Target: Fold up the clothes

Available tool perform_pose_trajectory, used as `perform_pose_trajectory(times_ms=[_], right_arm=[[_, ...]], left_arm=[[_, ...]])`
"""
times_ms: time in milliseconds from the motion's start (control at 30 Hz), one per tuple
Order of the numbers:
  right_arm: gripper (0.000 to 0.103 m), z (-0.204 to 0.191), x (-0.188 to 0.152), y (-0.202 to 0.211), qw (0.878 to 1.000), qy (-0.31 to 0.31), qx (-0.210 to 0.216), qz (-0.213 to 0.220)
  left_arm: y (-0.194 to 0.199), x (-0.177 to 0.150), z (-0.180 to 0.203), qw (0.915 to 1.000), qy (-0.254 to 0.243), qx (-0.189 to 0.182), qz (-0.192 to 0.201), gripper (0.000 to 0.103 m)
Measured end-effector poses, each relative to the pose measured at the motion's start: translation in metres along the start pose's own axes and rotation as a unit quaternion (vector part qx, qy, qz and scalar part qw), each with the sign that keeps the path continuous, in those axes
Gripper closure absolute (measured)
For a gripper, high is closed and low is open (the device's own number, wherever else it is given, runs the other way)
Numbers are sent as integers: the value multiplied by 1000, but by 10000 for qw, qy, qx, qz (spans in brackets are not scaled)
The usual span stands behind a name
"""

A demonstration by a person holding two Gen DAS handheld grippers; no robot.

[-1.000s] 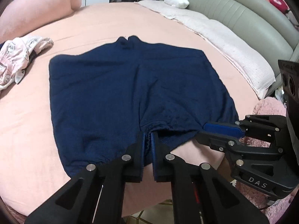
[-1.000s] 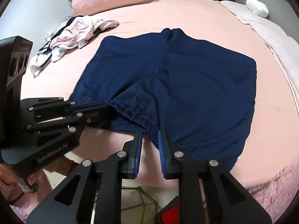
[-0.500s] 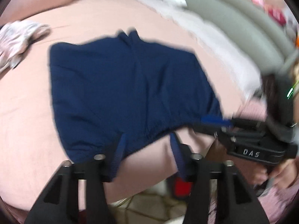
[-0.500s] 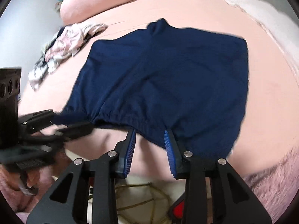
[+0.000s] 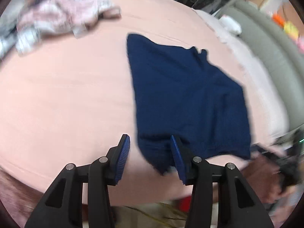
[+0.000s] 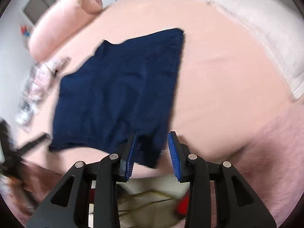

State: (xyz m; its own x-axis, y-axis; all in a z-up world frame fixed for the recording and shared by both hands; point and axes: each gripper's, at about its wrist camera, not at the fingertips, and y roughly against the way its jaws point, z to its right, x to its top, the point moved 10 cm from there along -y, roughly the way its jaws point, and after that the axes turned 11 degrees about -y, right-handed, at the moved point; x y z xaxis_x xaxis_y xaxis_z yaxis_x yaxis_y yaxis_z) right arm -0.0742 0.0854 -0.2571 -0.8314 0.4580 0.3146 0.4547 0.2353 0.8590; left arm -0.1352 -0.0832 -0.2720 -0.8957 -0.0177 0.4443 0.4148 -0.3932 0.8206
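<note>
The navy shorts (image 5: 188, 102) lie flat on the pink bed (image 5: 66, 98), their near hem between the blue pads of both grippers; left gripper (image 5: 151, 158) jaws parted wide, having just narrowed slightly, pads off the cloth; right gripper (image 6: 152, 156) jaws have just been opening, not pressing; a patterned clothes heap (image 5: 57, 17) lies far beyond to the left; a pale blanket (image 6: 247, 28) far right; no legible writing.

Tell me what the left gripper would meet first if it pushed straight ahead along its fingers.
Most likely the near left corner of the navy shorts, which lies partly between the left gripper's open jaws, its pads not pressing it. Just beside it is the pink bedsheet; blur leaves depth uncertain.
</note>
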Motion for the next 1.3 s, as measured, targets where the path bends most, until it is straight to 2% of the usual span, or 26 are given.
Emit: perform_pose_trajectory(times_ms=[33, 133, 267, 300, 333, 400, 433, 467, 533, 567, 600, 667, 800, 900, 933, 967, 1000, 1067, 1133, 1233, 1300], right_arm=[[68, 1, -1, -1, 10000, 37, -19, -33], [65, -5, -12, -11, 9992, 112, 97, -376], [65, -10, -17, -15, 9985, 327, -28, -439], [69, -8, -15, -15, 9983, 383, -165, -412], [69, 1, -11, -13, 9967, 497, -570, -284], [68, 13, -4, -10, 9937, 490, -1002, -94], [68, 15, -2, -9, 9952, 376, -893, -110], [67, 15, -1, -8, 9968, 263, -751, -126], [67, 6, -2, -1, 9998, 104, -58, -184], [65, 3, -3, 1, 9997, 117, 83, -198], [58, 0, -5, 3, 9995, 136, 197, -213], [48, -2, -7, -3, 9993, 229, 61, -272], [46, 0, -12, -21, 9978, 320, -262, -510], [46, -2, -10, -20, 9982, 280, -123, -520], [48, -1, -9, -20, 9982, 229, -58, -542], [59, 2, -7, -20, 9984, 181, -60, -527], [83, 3, -8, -19, 9983, 285, -220, -454], [88, -3, -10, -14, 9971, 580, -434, -249], [91, -10, -11, -3, 9953, 818, -527, -18], [92, -17, -11, 3, 9946, 885, -531, 62], [92, -12, -10, 3, 9962, 733, -474, -3]], left_arm=[[-3, -5, 1, 9995, 173, -234, -84, 56], [-12, -20, 5, 9966, 534, -552, -292, 56], [2, -14, 0, 9848, 1244, -1211, 83, 56], [4, -11, -5, 9836, 1343, -1186, 185, 56], [4, -10, -9, 9863, 1283, -1025, 161, 56], [0, -14, -11, 9964, 773, -356, -58, 56], [-2, -16, -7, 9982, 539, -219, -161, 56], [-3, -18, 0, 9987, 404, -221, -212, 56], [-5, -19, 10, 9986, 284, -365, -261, 56], [-6, -20, 12, 9988, 243, -329, -280, 56], [-8, -20, 12, 9988, 223, -313, -298, 56], [-14, -18, 15, 9972, 343, -561, -357, 56], [-24, -16, 22, 9909, 660, -1088, -434, 53], [-25, -18, 23, 9885, 823, -1199, -416, 53], [-23, -21, 22, 9885, 817, -1200, -420, 55], [-20, -24, 21, 9895, 775, -1145, -423, 61], [-19, -26, 19, 9936, 585, -863, -425, 83], [-16, -26, 20, 9983, 195, -385, -391, 85], [-7, -24, 27, 9993, -156, -173, -303, 85], [6, -22, 38, 9987, -463, -80, -217, 85], [8, -25, 38, 9988, -400, -123, -236, 85]])
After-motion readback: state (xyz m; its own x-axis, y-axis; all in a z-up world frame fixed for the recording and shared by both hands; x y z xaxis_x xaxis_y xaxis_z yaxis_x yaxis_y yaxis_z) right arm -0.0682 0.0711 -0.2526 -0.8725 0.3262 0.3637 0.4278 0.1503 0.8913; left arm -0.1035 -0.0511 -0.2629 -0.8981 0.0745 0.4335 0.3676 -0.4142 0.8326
